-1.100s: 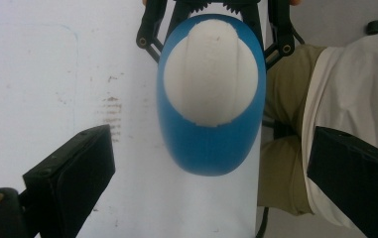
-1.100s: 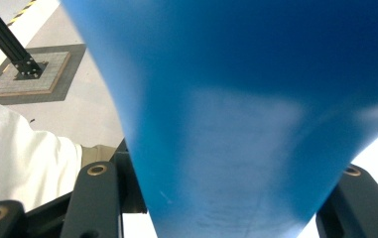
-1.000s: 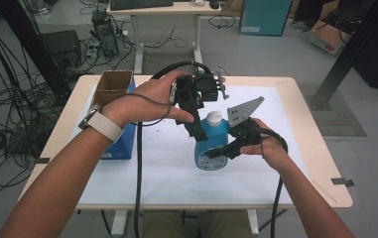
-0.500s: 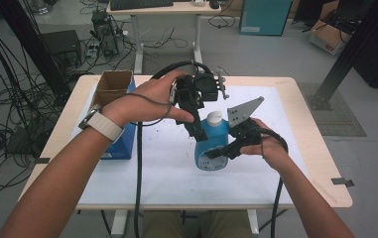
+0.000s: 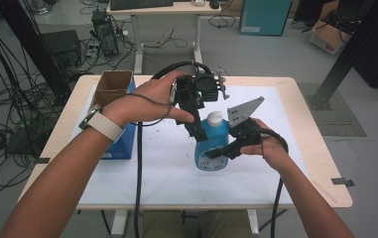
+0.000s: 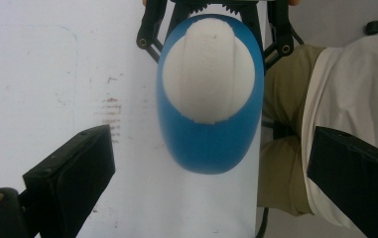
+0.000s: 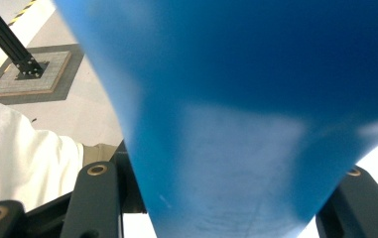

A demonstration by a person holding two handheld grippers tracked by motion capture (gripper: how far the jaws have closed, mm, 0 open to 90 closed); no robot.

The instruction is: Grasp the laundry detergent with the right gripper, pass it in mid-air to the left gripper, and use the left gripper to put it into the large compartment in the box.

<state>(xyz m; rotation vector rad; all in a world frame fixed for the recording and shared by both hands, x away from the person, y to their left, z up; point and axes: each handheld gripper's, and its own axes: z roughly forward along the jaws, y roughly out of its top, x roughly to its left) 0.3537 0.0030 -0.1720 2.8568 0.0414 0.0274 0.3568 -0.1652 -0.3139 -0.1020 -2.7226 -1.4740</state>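
Nothing has moved since the earlier frame. Right tongs (image 5: 215, 152) stay clenched on the bottle (image 5: 211, 144), which stands upright on the table (image 5: 300, 183). Left tongs (image 5: 196, 130) hang released directly above the bottle's cap (image 6: 209, 74).

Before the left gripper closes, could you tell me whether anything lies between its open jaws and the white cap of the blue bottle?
Nothing visible does. The left gripper hangs above the blue bottle with jaws wide open, and the white cap lies bare between them. The right gripper clamps the bottle's body lower down, clear of the cap.
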